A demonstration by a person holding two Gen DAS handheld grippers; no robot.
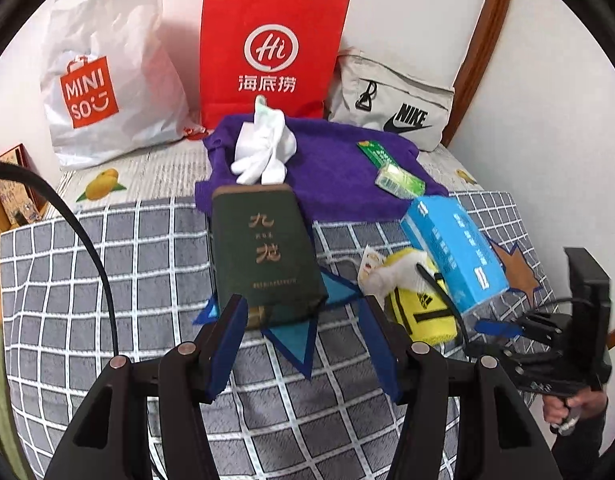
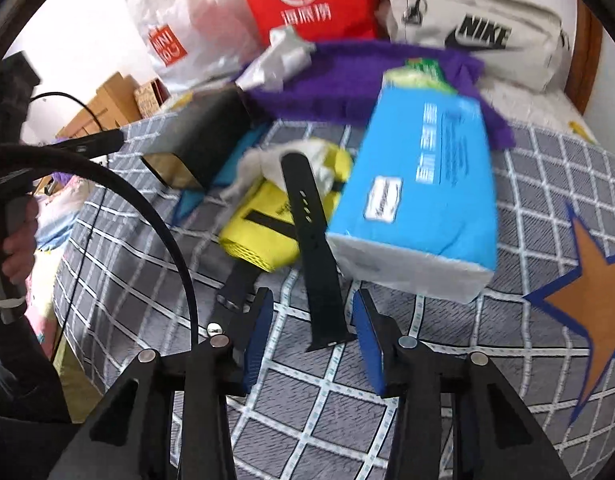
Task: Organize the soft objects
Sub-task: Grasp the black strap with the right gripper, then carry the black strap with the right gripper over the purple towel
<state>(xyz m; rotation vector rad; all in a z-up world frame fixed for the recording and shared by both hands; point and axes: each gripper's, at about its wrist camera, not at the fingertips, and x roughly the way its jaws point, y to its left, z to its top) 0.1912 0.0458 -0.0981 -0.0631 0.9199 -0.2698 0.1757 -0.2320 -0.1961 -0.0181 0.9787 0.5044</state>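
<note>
Between my right jaws (image 2: pixel 313 330), spread wide and gripping nothing, lies a black watch strap (image 2: pixel 313 240) on the checked bedspread (image 2: pixel 347 400); its near end sits in the gap btwn the blue pads, far end runs up over a yellow pouch (image 2: pixel 267 232). Second strap piece (image 2: pixel 235 288) lies just left of it, partly behind my left pad. Blue tissue pack (image 2: pixel 423 196) sits just right of the strap, tilted, blurred in this view. White crumpled cloth (image 2: pixel 267 160) rests on top of the pouch.

Left jaws (image 1: pixel 301 320) also wide, holding nothing, w/ a dark green book (image 1: pixel 265 256) right ahead, its near edge btwn the fingertips but I can't tell if either pad touches it. Book lies near the bed's middle, over a blue star patch (image 1: pixel 295 340). Behind it, white socks (image 1: pixel 265 148) sit on a purple towel (image 1: pixel 331 168), toward the head of the bed. On the towel's right side: a green card (image 1: pixel 377 154) and a small green packet (image 1: pixel 399 182).

Along the wall at the far edge: white Miniso bag (image 1: pixel 107 80), red paper bag (image 1: pixel 271 48), grey Nike bag (image 1: pixel 391 104). Orange star patch (image 2: pixel 587 292) near the bed's right edge.
</note>
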